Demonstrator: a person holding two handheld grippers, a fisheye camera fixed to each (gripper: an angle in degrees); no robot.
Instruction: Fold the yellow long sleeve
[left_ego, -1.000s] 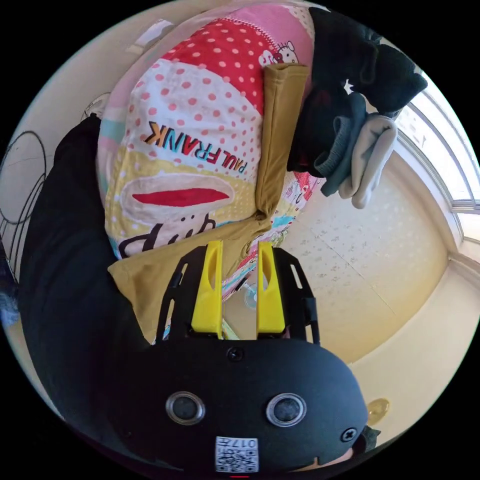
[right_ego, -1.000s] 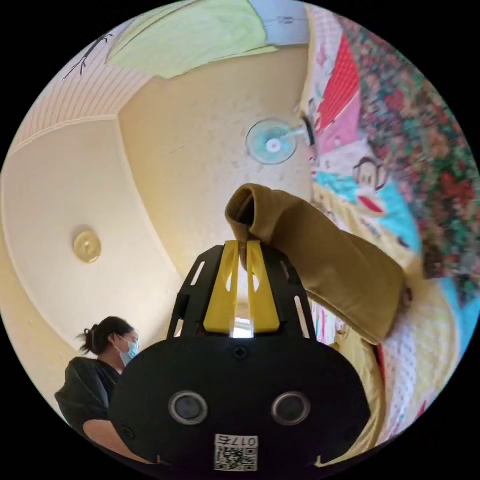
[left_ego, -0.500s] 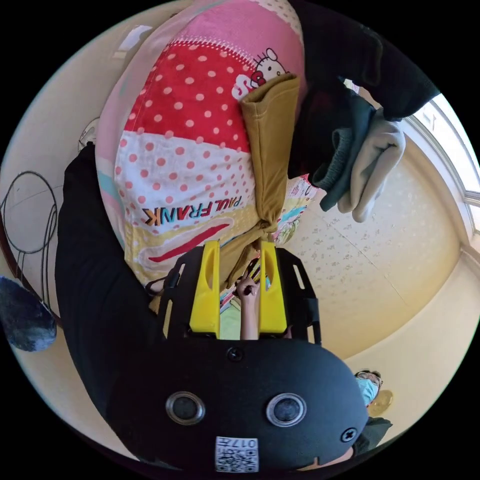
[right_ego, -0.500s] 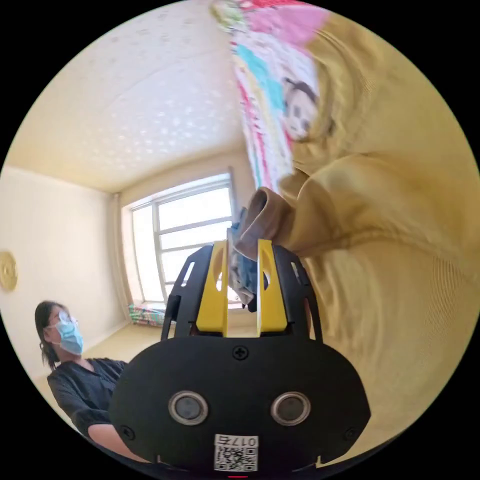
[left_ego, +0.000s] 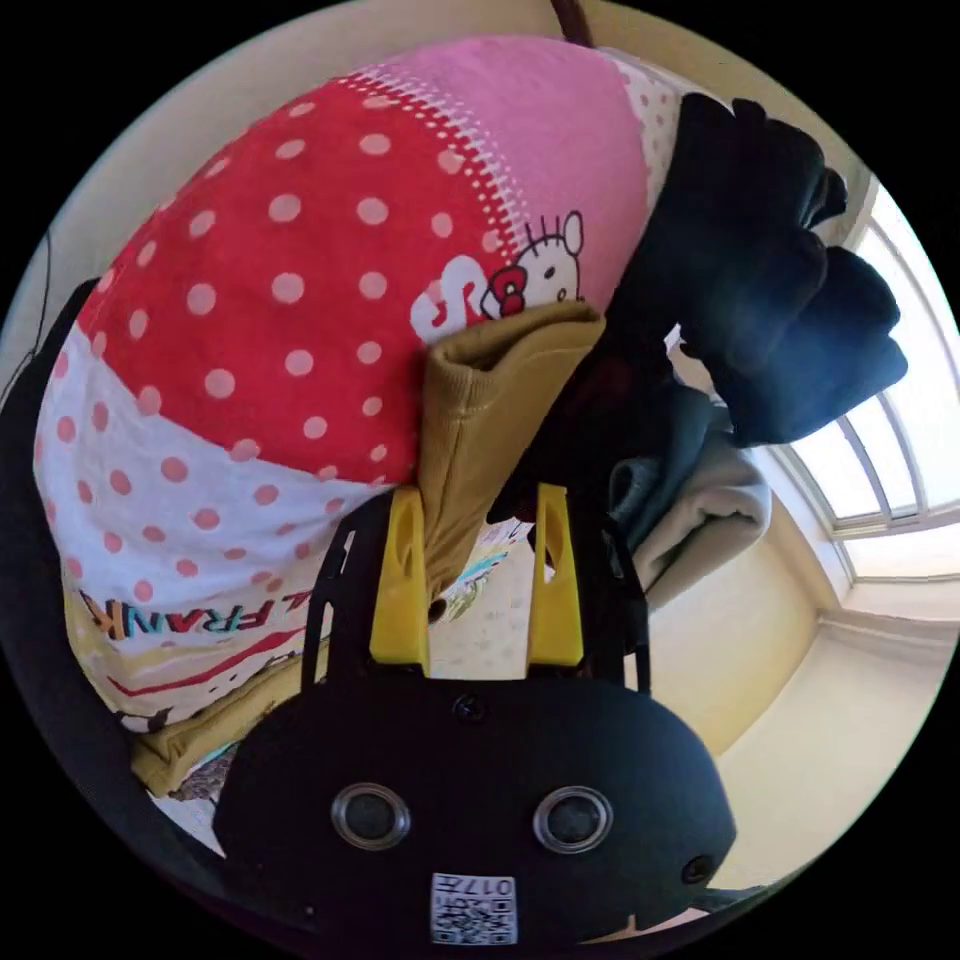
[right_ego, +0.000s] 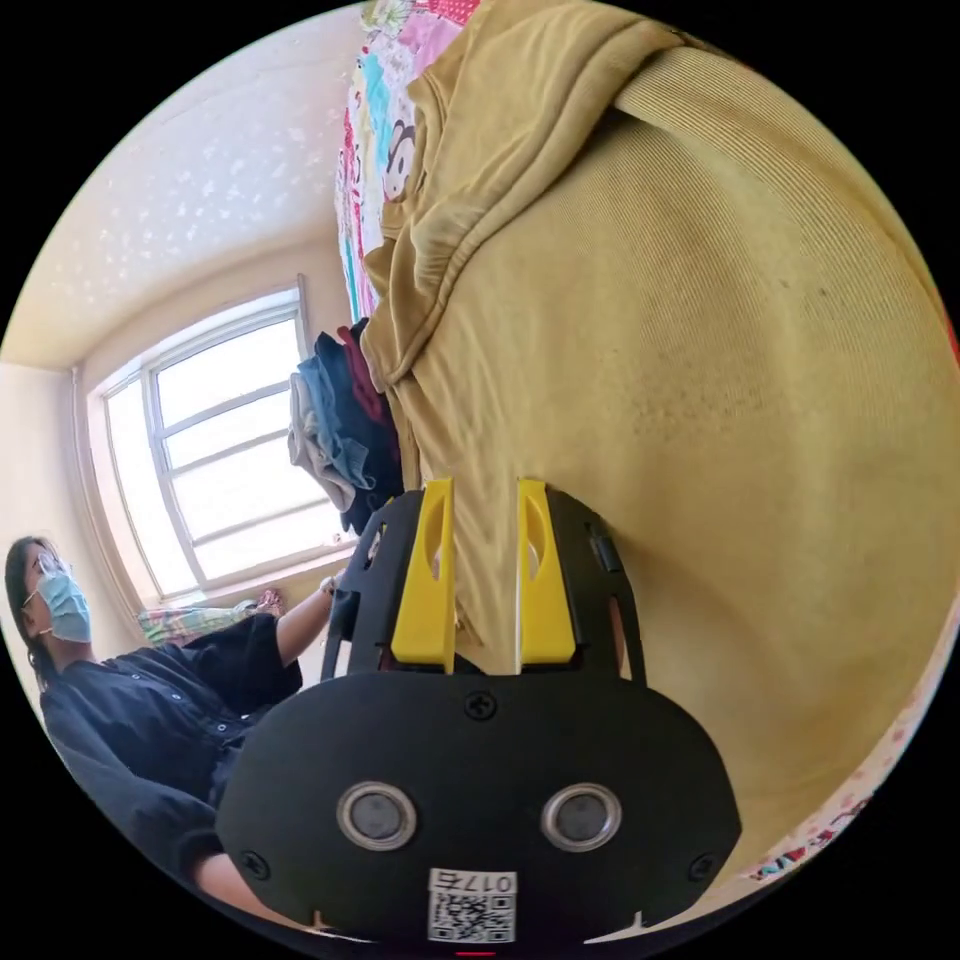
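The yellow long sleeve is mustard ribbed cloth spread on a patterned bedspread (left_ego: 300, 250). In the left gripper view one sleeve (left_ego: 470, 440) lies along the bedspread with its open cuff at the far end. My left gripper (left_ego: 478, 495) is open, and the sleeve runs down between the jaws, close by the left one. In the right gripper view the shirt's body (right_ego: 700, 400) is very near, with a bunched fold (right_ego: 450, 200) above it. My right gripper (right_ego: 484, 487) is open, its jaws set against the cloth, which shows in the gap.
A pile of dark clothes (left_ego: 760, 300) and a grey folded piece (left_ego: 700, 510) sit on the bed beside the sleeve; the same stack of clothes (right_ego: 330, 430) appears in the right gripper view. A person in dark clothes (right_ego: 130, 710) sits by the window (right_ego: 220, 450).
My right gripper let go of the sleeve cuff it held a second ago and now rests open on the shirt's body. My left gripper's jaws spread wider and sit nearer the other cuff.
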